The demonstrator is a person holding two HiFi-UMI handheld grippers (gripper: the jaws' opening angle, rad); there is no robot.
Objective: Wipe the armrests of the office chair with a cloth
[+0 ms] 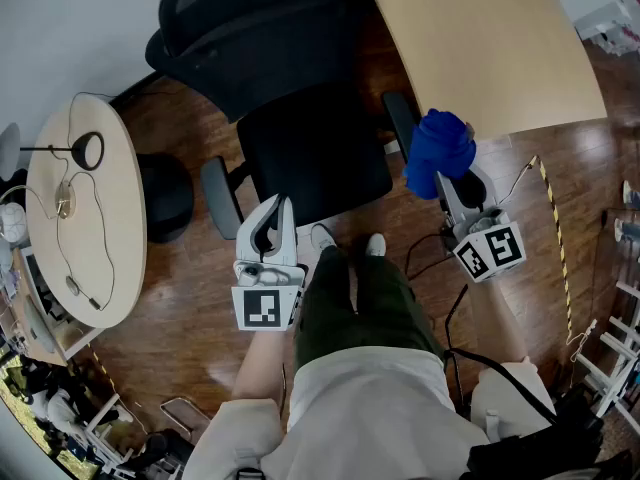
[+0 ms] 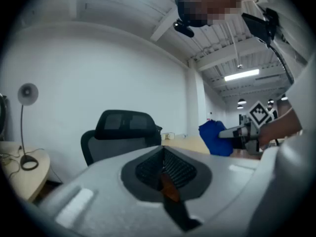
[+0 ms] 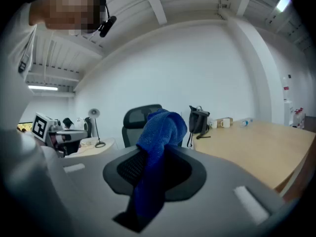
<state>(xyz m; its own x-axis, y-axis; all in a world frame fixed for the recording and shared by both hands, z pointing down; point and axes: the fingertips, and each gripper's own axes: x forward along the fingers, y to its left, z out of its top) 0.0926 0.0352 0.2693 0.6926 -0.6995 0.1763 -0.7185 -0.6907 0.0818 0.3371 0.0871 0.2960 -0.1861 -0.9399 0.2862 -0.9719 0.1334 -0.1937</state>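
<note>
A black office chair [image 1: 300, 98] stands in front of me, seat toward me; its grey left armrest [image 1: 220, 196] and dark right armrest [image 1: 400, 118] flank the seat. A blue cloth [image 1: 438, 153] is bunched in my right gripper [image 1: 446, 182], which is shut on it, over or just right of the right armrest. In the right gripper view the cloth [image 3: 160, 130] hangs up out of the jaws. My left gripper [image 1: 279, 205] is held over the seat's front left corner, jaws together and empty. The left gripper view shows the chair back [image 2: 121, 132] and the cloth [image 2: 213, 137].
A round pale table [image 1: 95, 258] with a desk lamp [image 1: 88, 150] and cables stands at left. A large wooden desk [image 1: 490, 48] stands behind the chair at right, with a backpack [image 3: 199, 120] on it. Yellow-black tape [image 1: 555, 238] crosses the wood floor at right.
</note>
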